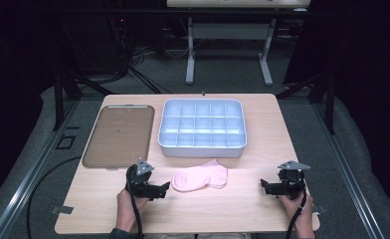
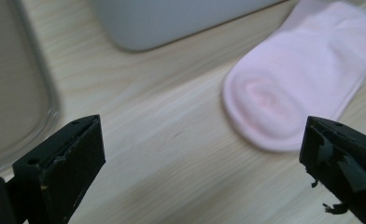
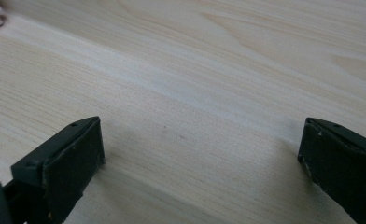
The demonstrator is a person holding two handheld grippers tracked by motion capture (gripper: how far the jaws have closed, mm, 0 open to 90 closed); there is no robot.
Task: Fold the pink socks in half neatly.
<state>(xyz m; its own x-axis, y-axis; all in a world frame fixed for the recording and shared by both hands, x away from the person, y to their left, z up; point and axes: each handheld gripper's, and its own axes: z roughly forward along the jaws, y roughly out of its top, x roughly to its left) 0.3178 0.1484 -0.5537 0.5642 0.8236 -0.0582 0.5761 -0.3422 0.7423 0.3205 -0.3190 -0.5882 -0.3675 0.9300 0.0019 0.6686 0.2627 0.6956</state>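
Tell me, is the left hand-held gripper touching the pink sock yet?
Apart. In the left gripper view, the left hand-held gripper has its jaws wide open with bare table between them, and the pink sock lies just beyond the jaw tips.

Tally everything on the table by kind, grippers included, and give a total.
Pink socks: 1 bundle, the number of socks in it unclear
Compartment trays: 1
Brown flat lids: 1
Grippers: 2, left gripper and right gripper
Total: 5

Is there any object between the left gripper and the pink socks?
No. Only bare table lies between the left gripper and the pink socks; its fingers stand open toward them.
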